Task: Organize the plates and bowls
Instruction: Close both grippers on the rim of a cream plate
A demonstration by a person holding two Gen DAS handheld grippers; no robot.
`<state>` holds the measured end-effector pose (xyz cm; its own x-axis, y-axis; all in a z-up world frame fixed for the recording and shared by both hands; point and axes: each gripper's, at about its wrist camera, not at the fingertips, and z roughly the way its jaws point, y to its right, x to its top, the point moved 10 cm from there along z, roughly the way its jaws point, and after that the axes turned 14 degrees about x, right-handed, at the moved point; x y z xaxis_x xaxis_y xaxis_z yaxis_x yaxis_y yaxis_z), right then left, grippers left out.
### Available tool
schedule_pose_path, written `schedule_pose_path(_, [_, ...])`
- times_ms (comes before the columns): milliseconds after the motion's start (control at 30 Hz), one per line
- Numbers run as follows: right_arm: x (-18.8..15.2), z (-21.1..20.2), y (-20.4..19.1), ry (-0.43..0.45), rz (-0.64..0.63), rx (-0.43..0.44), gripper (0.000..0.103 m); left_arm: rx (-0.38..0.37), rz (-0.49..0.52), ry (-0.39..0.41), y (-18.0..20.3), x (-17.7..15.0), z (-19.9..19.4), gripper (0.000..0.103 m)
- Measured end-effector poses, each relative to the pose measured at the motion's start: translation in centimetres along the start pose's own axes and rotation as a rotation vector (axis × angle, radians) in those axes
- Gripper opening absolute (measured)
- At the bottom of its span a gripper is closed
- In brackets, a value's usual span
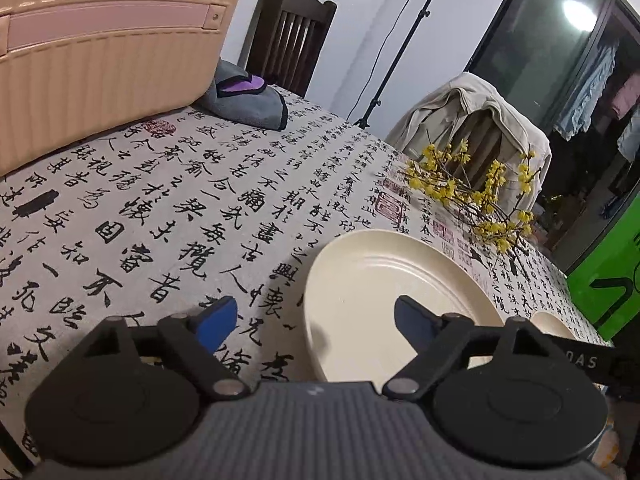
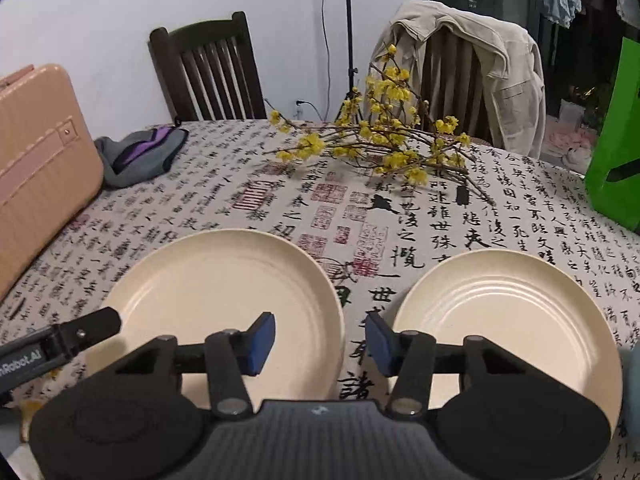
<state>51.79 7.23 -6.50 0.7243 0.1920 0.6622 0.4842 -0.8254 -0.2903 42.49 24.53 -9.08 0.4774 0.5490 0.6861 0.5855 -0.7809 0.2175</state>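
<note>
Two cream plates lie side by side on the calligraphy tablecloth [image 2: 400,220]. In the right wrist view the left plate [image 2: 224,280] and the right plate [image 2: 508,312] sit a narrow gap apart. My right gripper [image 2: 320,344] stands open over that gap. Its left pad hangs above the left plate's inside, and that plate's right rim lies between the pads, untouched. In the left wrist view my left gripper [image 1: 314,322] is open across the left rim of the same plate [image 1: 384,288]. A sliver of the other plate [image 1: 554,322] shows at the right.
A pink suitcase [image 2: 40,168] stands at the table's left, with a grey and purple cloth [image 2: 140,156] beside it. A branch of yellow flowers [image 2: 384,148] lies behind the plates. A green bag [image 2: 616,160] stands at the right. Two chairs [image 2: 208,68] stand beyond the far edge.
</note>
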Motion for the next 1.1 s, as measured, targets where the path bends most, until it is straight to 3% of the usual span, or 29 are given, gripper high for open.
schedule_pose_path(133, [-0.7, 0.8, 0.1, -0.033, 0.003, 0.016, 0.026, -0.007, 0.0, -0.008, 0.1, -0.1, 0.0, 0.08])
schedule_pose_path(167, [-0.7, 0.9, 0.2, -0.037, 0.003, 0.011, 0.025, -0.01, 0.0, -0.01, 0.2, -0.2, 0.1, 0.078])
schedule_pose_path(433, [-1.2, 1.6, 0.0, -0.053, 0.016, -0.003, 0.024, -0.041, 0.012, -0.048, 0.8, -0.9, 0.4, 0.066])
schedule_pose_path(633, [-1.2, 1.7, 0.0, -0.038, -0.014, -0.022, 0.017, -0.041, 0.015, -0.053, 0.8, -1.1, 0.7, 0.056])
schedule_pose_path(800, [-1.5, 1.8, -0.5, -0.049, -0.099, -0.056, 0.014, -0.03, 0.019, -0.05, 0.7, -1.0, 0.9, 0.052])
schedule_pose_path(1100, [-1.7, 1.3, -1.4, -0.044, -0.122, -0.029, 0.011, -0.001, 0.019, -0.046, 0.1, -0.6, 1.2, 0.039])
